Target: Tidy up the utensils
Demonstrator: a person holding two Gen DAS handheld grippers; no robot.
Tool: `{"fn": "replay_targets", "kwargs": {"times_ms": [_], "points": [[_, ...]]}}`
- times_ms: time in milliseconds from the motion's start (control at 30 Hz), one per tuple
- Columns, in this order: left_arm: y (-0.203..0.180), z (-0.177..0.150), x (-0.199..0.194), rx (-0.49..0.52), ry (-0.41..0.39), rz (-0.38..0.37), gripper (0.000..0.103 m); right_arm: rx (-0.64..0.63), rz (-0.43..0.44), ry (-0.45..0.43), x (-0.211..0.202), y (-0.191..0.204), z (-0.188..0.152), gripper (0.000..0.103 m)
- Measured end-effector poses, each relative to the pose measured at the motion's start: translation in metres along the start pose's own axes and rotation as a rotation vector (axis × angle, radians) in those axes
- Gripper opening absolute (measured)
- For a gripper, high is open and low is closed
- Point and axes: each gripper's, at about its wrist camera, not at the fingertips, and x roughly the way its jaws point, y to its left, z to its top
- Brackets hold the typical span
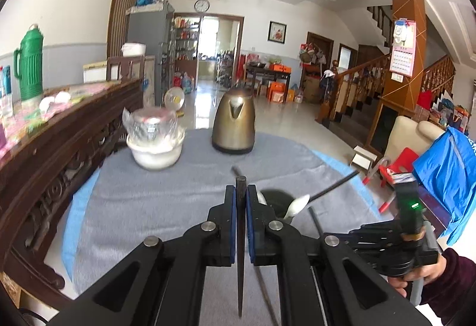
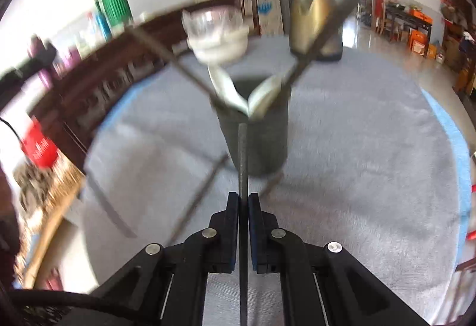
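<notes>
While both tongs were clenched, left gripper (image 1: pixel 241 192) pinched a dark chopstick (image 1: pixel 240 251) upright between its pads, right gripper (image 2: pixel 243 198) clamped another chopstick (image 2: pixel 243 165), dark holder (image 2: pixel 255 144) just ahead with spoons (image 2: pixel 264 93) inside, on the grey cloth (image 2: pixel 357 162).

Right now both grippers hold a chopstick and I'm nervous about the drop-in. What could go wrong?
The dark holder already has spoons and chopsticks leaning outward, so a new chopstick may catch on them or tip it. The left gripper pinches its chopstick near one end; it may swing.
</notes>
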Motion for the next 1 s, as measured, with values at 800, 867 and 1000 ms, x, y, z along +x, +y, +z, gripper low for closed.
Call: {"fn": "replay_targets", "kwargs": {"times_ms": [800, 867, 1000], "points": [[-0.034, 0.095, 0.047, -0.028, -0.200, -0.041, 0.007, 0.216, -0.199, -0.699, -0.026, 0.032, 0.094, 0.007], [-0.032, 0.084, 0.064, -0.028, -0.158, -0.038, 0.007, 0.231, -0.206, -0.669, -0.012, 0.031, 0.091, 0.007], [-0.028, 0.059, 0.088, -0.014, -0.049, -0.025, 0.007, 0.252, -0.187, -0.607, 0.002, 0.021, 0.087, 0.007]]}}
